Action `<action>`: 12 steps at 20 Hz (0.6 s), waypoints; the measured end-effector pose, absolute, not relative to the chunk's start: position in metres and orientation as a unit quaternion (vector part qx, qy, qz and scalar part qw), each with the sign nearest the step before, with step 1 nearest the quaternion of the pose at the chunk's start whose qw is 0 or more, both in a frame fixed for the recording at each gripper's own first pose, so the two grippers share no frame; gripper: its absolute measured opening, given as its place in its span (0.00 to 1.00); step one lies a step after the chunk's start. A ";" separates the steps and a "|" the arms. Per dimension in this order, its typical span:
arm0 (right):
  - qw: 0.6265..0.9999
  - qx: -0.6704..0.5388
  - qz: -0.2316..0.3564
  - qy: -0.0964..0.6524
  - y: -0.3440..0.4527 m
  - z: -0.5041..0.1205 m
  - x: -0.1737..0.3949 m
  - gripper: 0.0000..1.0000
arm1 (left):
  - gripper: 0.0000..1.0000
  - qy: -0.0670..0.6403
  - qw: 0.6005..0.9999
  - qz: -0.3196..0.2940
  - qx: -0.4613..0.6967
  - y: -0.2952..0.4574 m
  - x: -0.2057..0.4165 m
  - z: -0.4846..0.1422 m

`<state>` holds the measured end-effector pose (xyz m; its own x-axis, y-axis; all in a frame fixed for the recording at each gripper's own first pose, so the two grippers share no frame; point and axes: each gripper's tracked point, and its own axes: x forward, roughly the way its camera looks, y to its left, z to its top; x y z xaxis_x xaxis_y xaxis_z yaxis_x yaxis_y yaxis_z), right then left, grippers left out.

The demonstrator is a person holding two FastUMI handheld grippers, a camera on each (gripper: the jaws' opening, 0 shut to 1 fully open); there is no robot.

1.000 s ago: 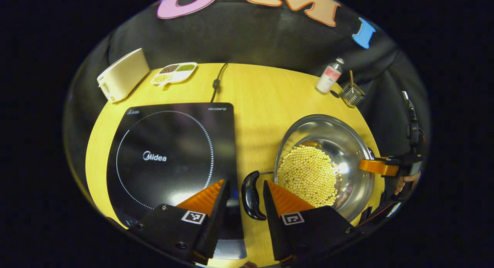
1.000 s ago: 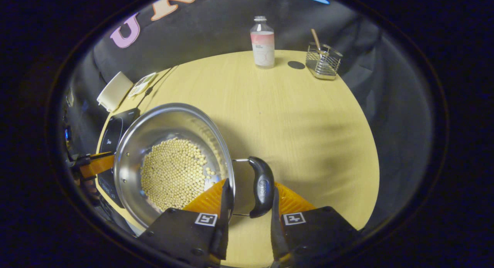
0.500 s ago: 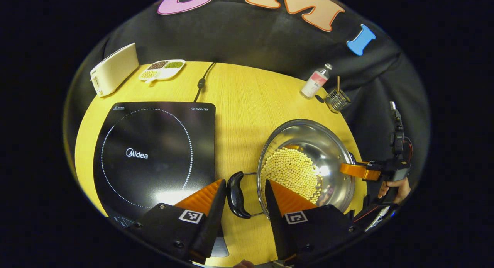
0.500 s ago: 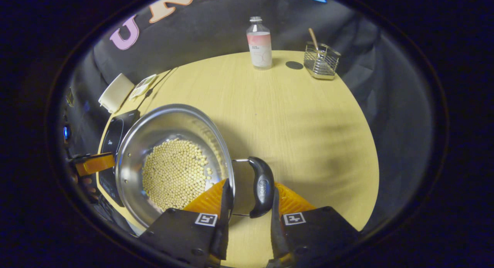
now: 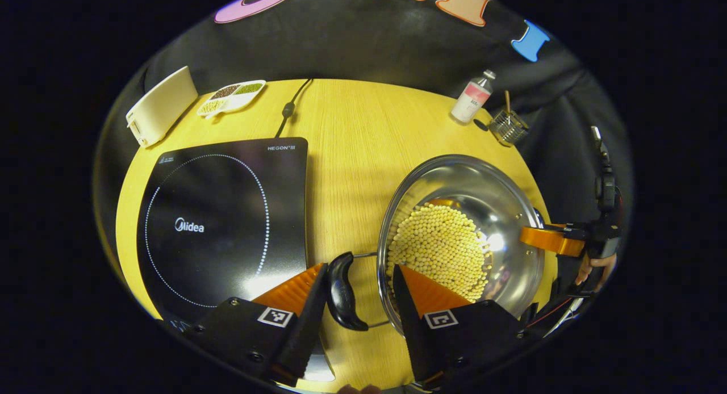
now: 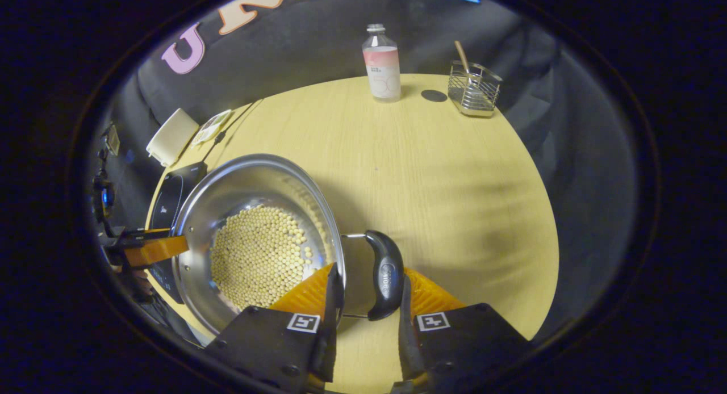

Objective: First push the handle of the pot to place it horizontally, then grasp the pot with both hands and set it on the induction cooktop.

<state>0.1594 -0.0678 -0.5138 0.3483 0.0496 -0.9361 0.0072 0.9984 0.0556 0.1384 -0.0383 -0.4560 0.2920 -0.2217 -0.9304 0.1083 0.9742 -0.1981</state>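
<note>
The round pale-wood table sits inside a black-curtained booth, with the black induction cooktop on its left part and my stainless steel pot to the right of it, apart from the glass by a strip of bare wood. The pot holds a layer of pale soybeans over much of its bottom. From my left gripper I see the jaws standing either side of the pot's left handle, a black grip on a wire loop; one finger touches it and the other has a gap, so I cannot tell that it is clamped. From my right gripper the jaws sit narrow around the right handle, both fingers looking tight against it. I judge the pot moderately heavy with the beans, stiff in the body but loose at the hinged handles, so it may swing or tip if one side lifts first. The polished steel wall looks slippery, so the black grips are where I would hold, square across their middles. The beans will roll and shift the weight if I tilt, so I would keep it level. At the back stand a plastic bottle, a wire holder, a cream appliance and a divided dish.
</note>
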 end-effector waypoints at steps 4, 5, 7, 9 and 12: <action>0.820 0.024 0.009 0.572 -0.070 -0.514 0.161 0.47 | 0.63 0.592 0.798 -0.091 -0.066 -0.041 0.144 -0.464; 0.823 0.016 0.009 0.568 -0.070 -0.514 0.161 0.40 | 0.63 0.593 0.798 -0.091 -0.062 -0.039 0.143 -0.463; 0.818 0.021 0.006 0.574 -0.058 -0.512 0.155 0.47 | 0.59 0.599 0.793 -0.084 -0.072 -0.036 0.139 -0.460; 0.817 0.032 0.002 0.576 -0.062 -0.511 0.160 0.47 | 0.59 0.592 0.798 -0.074 -0.088 -0.032 0.144 -0.452; 0.820 0.035 0.005 0.571 -0.050 -0.503 0.161 0.47 | 0.59 0.590 0.801 -0.070 -0.077 -0.020 0.149 -0.442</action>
